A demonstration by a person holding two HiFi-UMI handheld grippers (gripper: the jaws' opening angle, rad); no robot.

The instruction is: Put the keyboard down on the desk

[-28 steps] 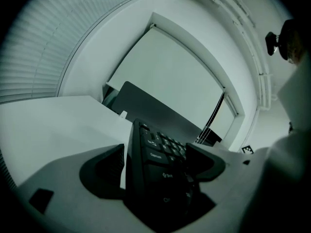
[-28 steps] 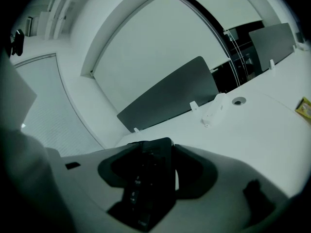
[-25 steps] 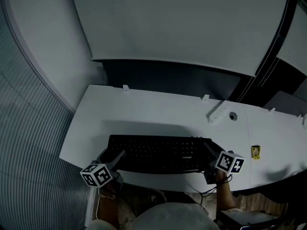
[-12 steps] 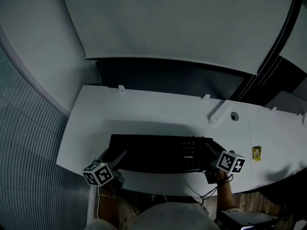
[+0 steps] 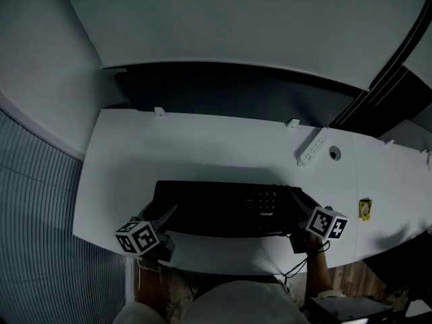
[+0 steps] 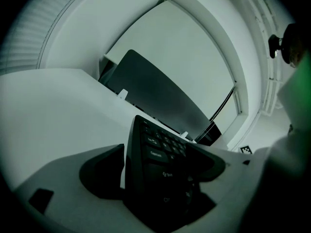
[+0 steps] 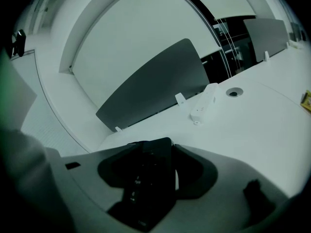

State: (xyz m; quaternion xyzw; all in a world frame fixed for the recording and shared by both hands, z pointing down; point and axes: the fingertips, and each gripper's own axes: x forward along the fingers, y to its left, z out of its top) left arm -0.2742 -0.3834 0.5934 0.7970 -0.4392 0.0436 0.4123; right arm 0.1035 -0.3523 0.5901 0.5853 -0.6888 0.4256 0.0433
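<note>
Keyboard (image 5: 226,208) lies lower centre of the frame, over the near part of the surface (image 5: 202,140), scarcely shifted since a second ago. The left gripper (image 5: 164,218) and right gripper (image 5: 298,214) stay clamped on its ends. It seems nearly down, with release still to come.

Dim room. White bench (image 5: 202,147), dark divider panel (image 5: 223,90) along its back edge, pale wall (image 5: 236,19) above, ribbed panel (image 5: 34,214) left, wood floor (image 5: 351,281) lower right.
</note>
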